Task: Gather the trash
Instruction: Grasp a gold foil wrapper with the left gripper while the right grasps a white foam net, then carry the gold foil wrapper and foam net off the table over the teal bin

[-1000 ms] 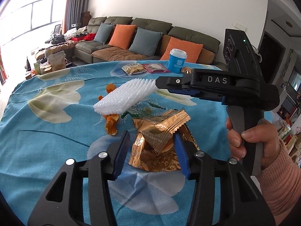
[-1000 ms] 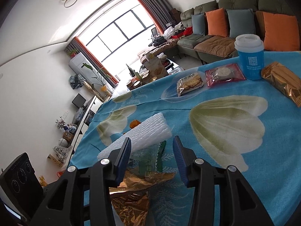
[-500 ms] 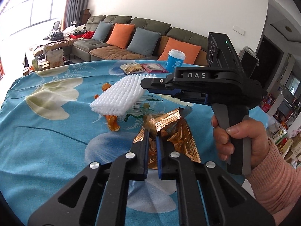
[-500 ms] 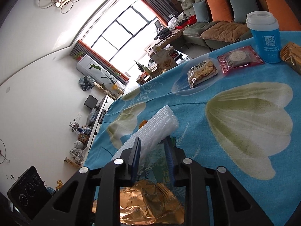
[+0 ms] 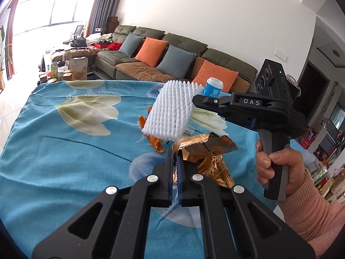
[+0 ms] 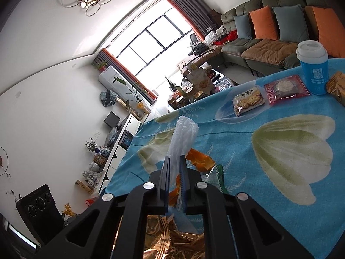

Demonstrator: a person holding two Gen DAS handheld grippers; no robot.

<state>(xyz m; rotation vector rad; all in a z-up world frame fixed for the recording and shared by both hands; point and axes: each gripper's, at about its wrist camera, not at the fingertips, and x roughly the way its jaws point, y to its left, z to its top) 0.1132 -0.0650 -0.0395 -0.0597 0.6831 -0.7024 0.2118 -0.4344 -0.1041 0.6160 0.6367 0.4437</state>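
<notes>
My left gripper (image 5: 175, 153) is shut on a crumpled gold foil wrapper (image 5: 207, 149) and holds it just above the blue flowered tablecloth (image 5: 64, 151). My right gripper (image 6: 174, 161) is shut on a white foam net sleeve (image 6: 183, 136), lifted off the cloth; in the left wrist view the sleeve (image 5: 172, 112) hangs from the right gripper (image 5: 198, 101). Orange peel pieces (image 5: 156, 144) lie on the cloth under the sleeve, also in the right wrist view (image 6: 200, 160). A green-edged clear wrapper (image 6: 215, 177) lies beside the peel.
A blue paper cup with a white lid (image 6: 313, 69) stands at the table's far edge, with a biscuit packet (image 6: 248, 101), a red packet (image 6: 285, 88) and a gold packet (image 6: 337, 86) near it. A sofa with orange and grey cushions (image 5: 172, 64) is behind the table.
My left gripper closed on the gold wrapper and raised it. My right gripper closed on the foam sleeve and lifted it off the cloth, tilting it upright.
</notes>
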